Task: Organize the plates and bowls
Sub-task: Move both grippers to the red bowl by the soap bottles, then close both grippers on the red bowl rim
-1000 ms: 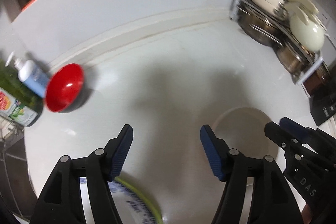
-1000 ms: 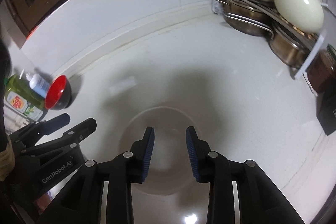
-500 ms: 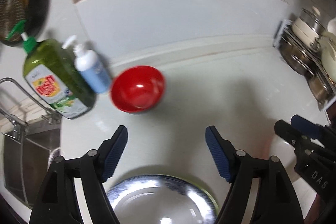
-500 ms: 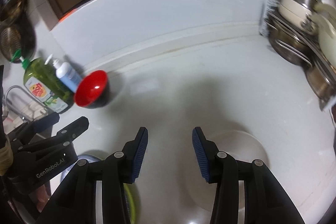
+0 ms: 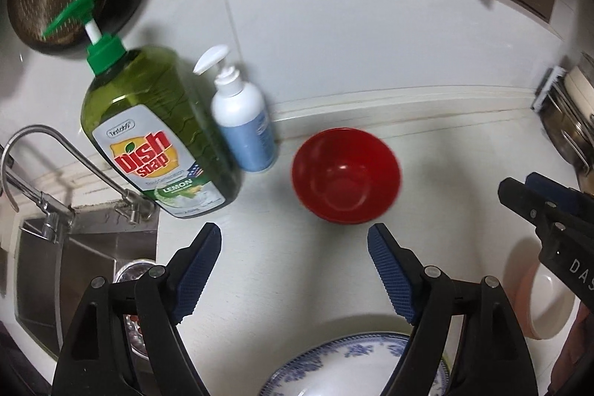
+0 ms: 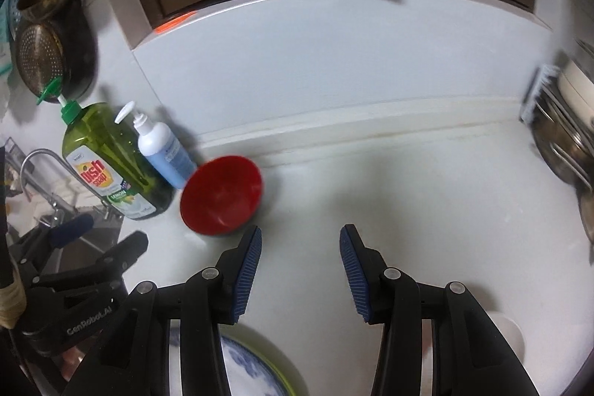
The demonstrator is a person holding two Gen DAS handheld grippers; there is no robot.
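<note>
A red bowl (image 5: 346, 175) stands upright on the white counter near the back wall; it also shows in the right wrist view (image 6: 222, 194). My left gripper (image 5: 294, 249) is open and empty, just in front of the bowl. A blue-patterned plate (image 5: 356, 364) lies below it at the counter's front, also in the right wrist view (image 6: 245, 370). A pale pink-rimmed bowl (image 5: 538, 292) sits to the right, under the right gripper (image 5: 534, 188). My right gripper (image 6: 300, 249) is open and empty, to the right of the red bowl. The left gripper (image 6: 107, 236) shows at lower left.
A green dish soap bottle (image 5: 156, 132) and a white-and-blue pump bottle (image 5: 243, 121) stand left of the red bowl. A steel sink (image 5: 70, 262) with a tap (image 5: 41, 169) lies at the left. A rack of pots (image 6: 564, 136) stands at the right. Strainers (image 6: 41, 54) hang on the left wall.
Both grippers swung left, toward the red bowl, which now lies close ahead. The pale bowl slid out to the right. The right gripper's jaws have opened wider.
</note>
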